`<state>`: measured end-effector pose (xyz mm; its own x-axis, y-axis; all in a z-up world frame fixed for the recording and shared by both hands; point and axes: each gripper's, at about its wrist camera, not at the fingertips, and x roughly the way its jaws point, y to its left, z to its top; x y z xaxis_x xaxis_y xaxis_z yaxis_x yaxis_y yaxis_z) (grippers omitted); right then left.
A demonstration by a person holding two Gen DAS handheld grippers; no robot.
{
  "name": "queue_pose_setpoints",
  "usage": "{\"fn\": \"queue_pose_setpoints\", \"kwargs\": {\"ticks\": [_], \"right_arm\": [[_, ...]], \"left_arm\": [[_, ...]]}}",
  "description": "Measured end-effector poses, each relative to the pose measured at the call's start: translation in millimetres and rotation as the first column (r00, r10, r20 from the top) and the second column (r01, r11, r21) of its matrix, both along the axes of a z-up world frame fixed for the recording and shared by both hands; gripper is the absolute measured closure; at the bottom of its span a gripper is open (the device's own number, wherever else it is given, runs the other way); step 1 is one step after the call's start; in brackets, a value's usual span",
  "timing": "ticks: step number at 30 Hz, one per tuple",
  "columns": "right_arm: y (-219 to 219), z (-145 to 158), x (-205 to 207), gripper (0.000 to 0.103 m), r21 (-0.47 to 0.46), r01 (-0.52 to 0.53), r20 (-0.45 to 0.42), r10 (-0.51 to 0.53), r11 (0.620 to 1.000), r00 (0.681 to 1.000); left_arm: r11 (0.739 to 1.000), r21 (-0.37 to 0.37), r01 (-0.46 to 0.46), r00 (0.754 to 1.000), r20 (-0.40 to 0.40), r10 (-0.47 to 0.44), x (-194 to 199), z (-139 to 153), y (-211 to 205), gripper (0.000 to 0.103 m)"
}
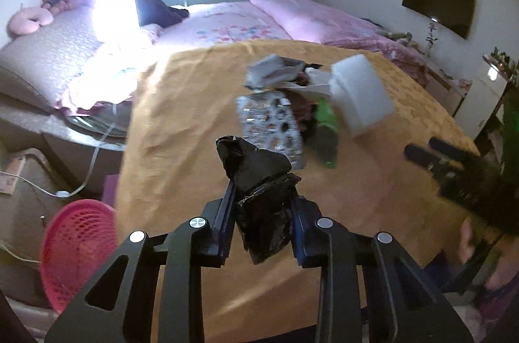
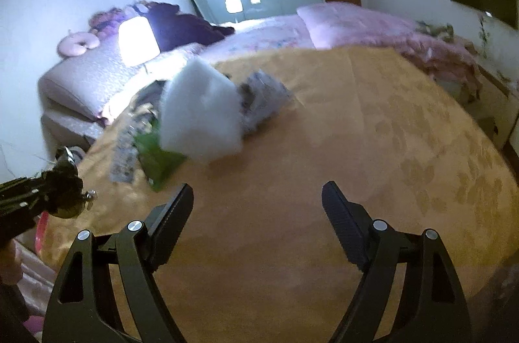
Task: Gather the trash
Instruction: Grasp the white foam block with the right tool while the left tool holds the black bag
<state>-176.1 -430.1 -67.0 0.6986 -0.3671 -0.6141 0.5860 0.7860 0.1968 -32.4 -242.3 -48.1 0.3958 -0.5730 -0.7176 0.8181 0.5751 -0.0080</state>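
Note:
My left gripper [image 1: 262, 197] is shut on a crumpled black plastic bag [image 1: 256, 161], lifted just above the orange tablecloth [image 1: 181, 116]. Beyond it lies a trash pile: a silvery printed wrapper [image 1: 272, 122], a green wrapper [image 1: 326, 129], grey crumpled paper [image 1: 269, 70] and a white foam block [image 1: 360, 93]. My right gripper [image 2: 258, 187] stands open over bare cloth [image 2: 356, 148] with nothing between its fingers. The foam block [image 2: 199, 112] and the green wrapper [image 2: 155, 155] lie ahead to its left. At the far left of the right wrist view, the left gripper [image 2: 48, 194] carries the bag [image 2: 65, 181].
A pink mesh basket [image 1: 78, 252] stands on the floor left of the table. Behind the table are a pink bed [image 1: 292, 15], a bright lamp [image 1: 116, 5] and a dark wall screen [image 1: 438, 2]. A white cable [image 1: 94, 161] hangs at the left.

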Motion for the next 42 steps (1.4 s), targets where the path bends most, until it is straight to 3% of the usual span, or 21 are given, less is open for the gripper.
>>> {"fn": "queue_pose_setpoints", "kwargs": {"ticks": [12,21,27,32,42], "right_arm": [[-10.3,34.3,53.1,0.024,-0.028,-0.053,0.052,0.054,0.998,0.997],[-15.6,25.5,89.7,0.024,-0.009,-0.043,0.008,0.043,0.999,0.999],[-17.6,16.1,88.4,0.039,0.026,-0.037,-0.009,0.037,0.999,0.999],[-11.8,19.4,81.5,0.059,0.007,-0.044,-0.012,0.044,0.999,0.999],[4.8,37.7,62.1,0.061,-0.006,-0.082,0.042,0.082,0.997,0.996]], "left_arm": [[0.999,-0.013,-0.034,0.999,-0.013,0.034,8.2,-2.5,12.2,0.076],[0.999,-0.011,-0.046,0.999,-0.007,0.046,10.4,-2.9,16.3,0.076],[0.999,-0.008,-0.052,0.999,0.0,0.052,11.3,-2.3,17.8,0.076],[0.998,-0.004,-0.056,0.998,0.005,0.056,11.7,-2.1,18.3,0.076],[0.998,-0.012,-0.067,0.997,0.024,0.068,12.2,3.9,23.2,0.076]]}}
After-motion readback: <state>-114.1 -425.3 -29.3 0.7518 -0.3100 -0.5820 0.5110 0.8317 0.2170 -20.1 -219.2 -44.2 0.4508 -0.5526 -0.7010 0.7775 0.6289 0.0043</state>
